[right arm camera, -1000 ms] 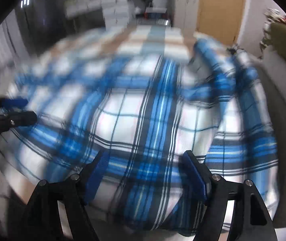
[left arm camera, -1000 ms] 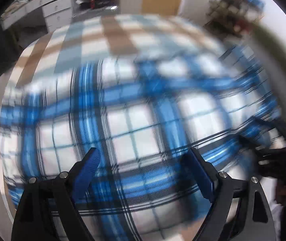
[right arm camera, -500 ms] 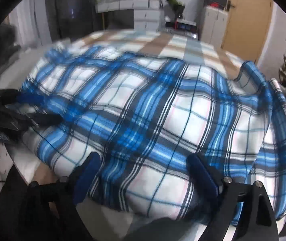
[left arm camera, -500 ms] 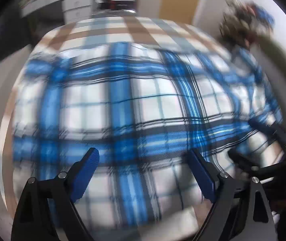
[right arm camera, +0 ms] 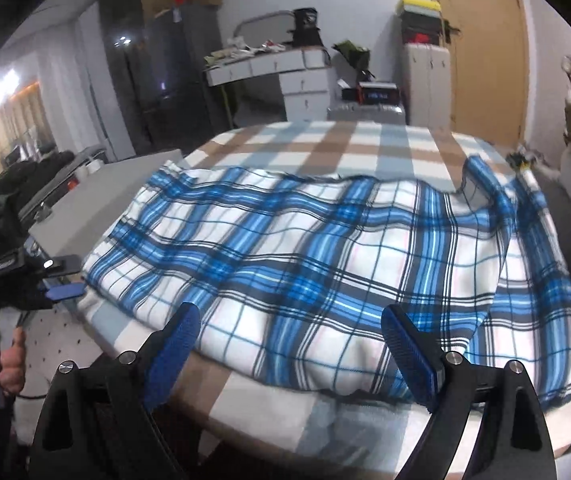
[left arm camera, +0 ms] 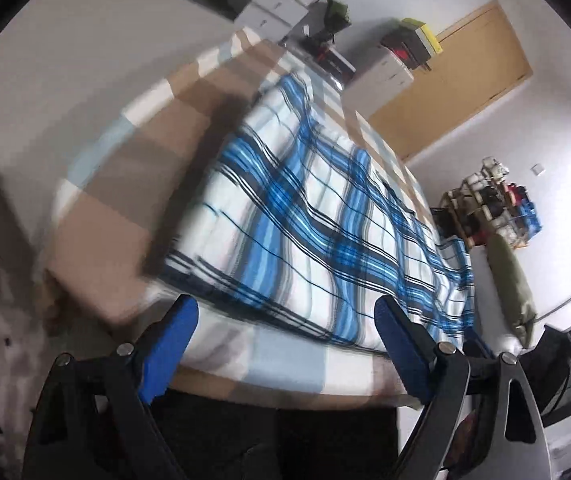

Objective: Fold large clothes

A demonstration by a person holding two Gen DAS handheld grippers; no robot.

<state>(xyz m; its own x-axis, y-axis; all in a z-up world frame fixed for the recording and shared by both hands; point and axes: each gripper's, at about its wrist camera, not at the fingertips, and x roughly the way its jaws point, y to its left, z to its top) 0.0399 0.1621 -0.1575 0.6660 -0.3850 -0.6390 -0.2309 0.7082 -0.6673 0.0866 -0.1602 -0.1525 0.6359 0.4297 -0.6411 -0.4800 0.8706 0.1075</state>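
Blue plaid cloth [right arm camera: 325, 264] lies spread on the checked tabletop [right arm camera: 325, 148]. Both tongs, left [left arm camera: 285, 344] and right [right arm camera: 291, 350], gape wide and empty at the tabletop's near edge, the right having just opened.

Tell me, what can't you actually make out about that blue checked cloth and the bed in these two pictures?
- Blue plaid cloth: what garment it is; folds hide its shape, both views.
- Its near edge, left wrist view: smeared by motion blur.
- Its right side, right wrist view: bunched, underside hidden.
- Checked bed cover: the near edge is cut off behind the gripper fingers.
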